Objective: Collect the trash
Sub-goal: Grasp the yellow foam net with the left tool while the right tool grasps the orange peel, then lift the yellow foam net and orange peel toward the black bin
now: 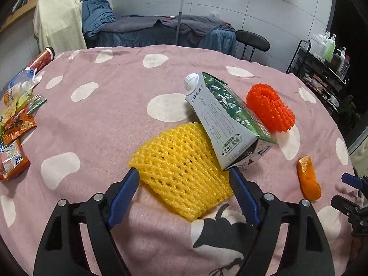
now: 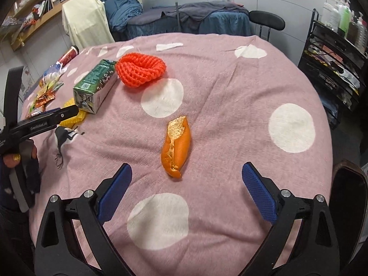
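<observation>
Blue-padded fingers of the left gripper (image 1: 184,172) are standing apart around the near end of a yellow foam fruit net (image 1: 181,172), with both pads sitting right at the net's edges; whether they are pressing on it is not clear. Just beyond the net a grey and green milk carton (image 1: 226,119) is lying on its side, its white cap pointing far and its near corner overlapping the net. Right of the carton an orange foam net (image 1: 270,108) is resting, touching it or nearly so. On the right, the right gripper (image 2: 186,172) is hovering with its fingers spread wide and nothing between them, just short of an orange peel (image 2: 177,145) lying alone on the pink spotted blanket (image 2: 253,87). Snack wrappers (image 1: 16,138) and a red can (image 1: 42,59) are sitting along the far left edge
</observation>
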Demonstrator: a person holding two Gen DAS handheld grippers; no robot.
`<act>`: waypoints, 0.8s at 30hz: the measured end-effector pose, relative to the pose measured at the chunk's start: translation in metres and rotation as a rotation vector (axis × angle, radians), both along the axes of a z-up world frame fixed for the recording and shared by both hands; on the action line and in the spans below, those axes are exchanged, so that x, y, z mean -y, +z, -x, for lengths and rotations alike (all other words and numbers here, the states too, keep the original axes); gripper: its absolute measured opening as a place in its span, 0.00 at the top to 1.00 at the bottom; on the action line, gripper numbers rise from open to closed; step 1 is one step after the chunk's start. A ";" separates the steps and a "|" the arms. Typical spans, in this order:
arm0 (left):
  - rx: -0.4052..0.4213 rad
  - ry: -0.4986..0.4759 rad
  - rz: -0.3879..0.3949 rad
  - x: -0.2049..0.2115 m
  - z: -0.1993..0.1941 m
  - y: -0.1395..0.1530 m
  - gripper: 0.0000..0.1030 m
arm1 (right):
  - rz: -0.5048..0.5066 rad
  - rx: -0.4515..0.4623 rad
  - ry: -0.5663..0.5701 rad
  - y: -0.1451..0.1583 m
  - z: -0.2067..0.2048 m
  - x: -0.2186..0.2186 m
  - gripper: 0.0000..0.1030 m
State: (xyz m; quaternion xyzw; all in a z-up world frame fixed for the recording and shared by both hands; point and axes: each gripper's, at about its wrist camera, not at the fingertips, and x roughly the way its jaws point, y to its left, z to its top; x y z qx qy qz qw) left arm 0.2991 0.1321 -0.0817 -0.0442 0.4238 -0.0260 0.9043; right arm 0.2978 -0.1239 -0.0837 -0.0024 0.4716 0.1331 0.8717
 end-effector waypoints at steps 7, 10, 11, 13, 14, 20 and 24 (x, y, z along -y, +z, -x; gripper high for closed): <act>0.001 -0.039 0.059 0.002 0.001 0.001 0.76 | 0.022 -0.128 0.041 -0.023 -0.038 -0.016 0.22; 0.018 -0.048 0.072 0.007 0.004 0.003 0.81 | 0.056 -0.182 0.072 -0.035 -0.055 -0.028 0.30; 0.028 -0.056 0.072 0.010 0.008 0.004 0.81 | 0.063 -0.191 0.076 -0.038 -0.057 -0.030 0.40; 0.046 -0.067 0.070 0.014 0.013 0.007 0.81 | 0.087 -0.194 0.087 -0.041 -0.059 -0.035 0.54; 0.054 -0.070 0.069 0.016 0.017 0.008 0.81 | 0.096 -0.187 0.089 -0.041 -0.058 -0.037 0.67; 0.117 -0.049 0.089 0.019 0.043 0.021 0.82 | 0.019 -0.154 0.049 -0.032 -0.051 -0.019 0.78; 0.164 -0.020 0.105 0.018 0.062 0.030 0.82 | -0.044 -0.116 0.008 -0.018 -0.037 -0.002 0.78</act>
